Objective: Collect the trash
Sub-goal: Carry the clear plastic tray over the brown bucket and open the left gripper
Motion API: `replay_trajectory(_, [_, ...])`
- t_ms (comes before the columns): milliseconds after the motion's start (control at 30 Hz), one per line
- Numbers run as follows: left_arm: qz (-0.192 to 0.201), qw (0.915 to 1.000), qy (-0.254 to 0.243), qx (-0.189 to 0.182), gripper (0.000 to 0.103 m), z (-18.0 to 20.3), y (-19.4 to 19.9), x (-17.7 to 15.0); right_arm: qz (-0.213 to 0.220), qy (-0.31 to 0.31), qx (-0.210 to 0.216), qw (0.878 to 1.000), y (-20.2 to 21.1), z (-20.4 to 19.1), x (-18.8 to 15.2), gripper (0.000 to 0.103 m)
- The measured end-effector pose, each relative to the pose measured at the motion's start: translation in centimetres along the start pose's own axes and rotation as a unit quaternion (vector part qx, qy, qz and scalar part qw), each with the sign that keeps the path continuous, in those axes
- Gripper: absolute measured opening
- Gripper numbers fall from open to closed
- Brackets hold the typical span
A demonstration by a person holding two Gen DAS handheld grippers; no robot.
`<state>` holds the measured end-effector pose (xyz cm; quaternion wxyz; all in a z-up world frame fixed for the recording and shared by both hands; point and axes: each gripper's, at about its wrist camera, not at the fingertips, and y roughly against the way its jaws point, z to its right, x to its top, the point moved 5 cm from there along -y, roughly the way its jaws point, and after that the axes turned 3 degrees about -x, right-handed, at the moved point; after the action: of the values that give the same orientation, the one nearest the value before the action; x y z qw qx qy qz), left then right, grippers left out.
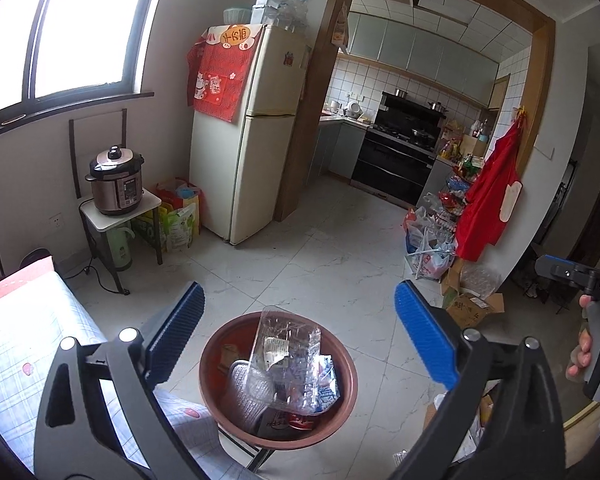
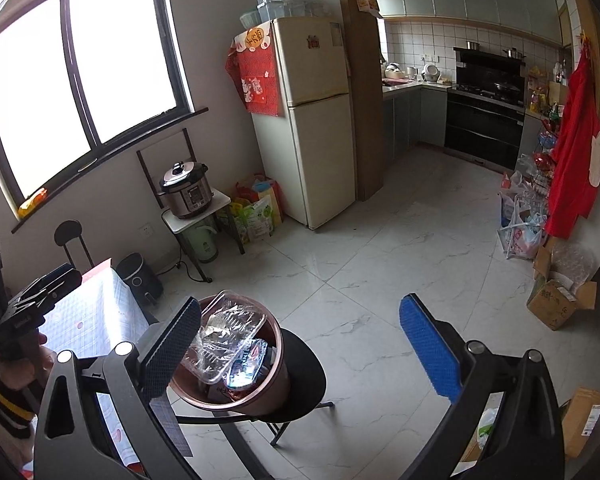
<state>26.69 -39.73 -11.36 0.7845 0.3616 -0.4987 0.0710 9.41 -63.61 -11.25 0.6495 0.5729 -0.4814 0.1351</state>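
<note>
The left gripper (image 1: 300, 332) hangs directly over the bin (image 1: 216, 396), jaws wide and empty; a clear tray (image 1: 284, 348) stands upright inside. The right gripper (image 2: 300, 344), also wide, sits beside the bin, farther off.

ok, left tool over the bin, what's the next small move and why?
Probably lift the left tool away and seek more trash: it is open with nothing between its fingers, and the clear tray already rests in the bin.
</note>
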Motion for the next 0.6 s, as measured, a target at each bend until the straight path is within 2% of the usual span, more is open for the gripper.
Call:
replay_trajectory(267, [0.007, 0.9984, 0.01, 0.055, 0.097, -2.5, 6.7, 0.3, -0.003, 0.028, 0.025, 0.999, 0.6, -4.5, -0.1, 0.097])
replay_trajectory(333, [0.013, 0.9964, 0.015, 0.083, 0.097, -3.2, 8.7, 0.3, -0.003, 0.037, 0.031, 0.999, 1.0, -5.8, -0.3, 0.097])
replay_trajectory(600, [0.036, 0.99, 0.033, 0.132, 0.097, -5.0, 17.2, 0.2, -0.007, 0.066, 0.063, 0.996, 3.2, -11.4, -1.7, 0.097])
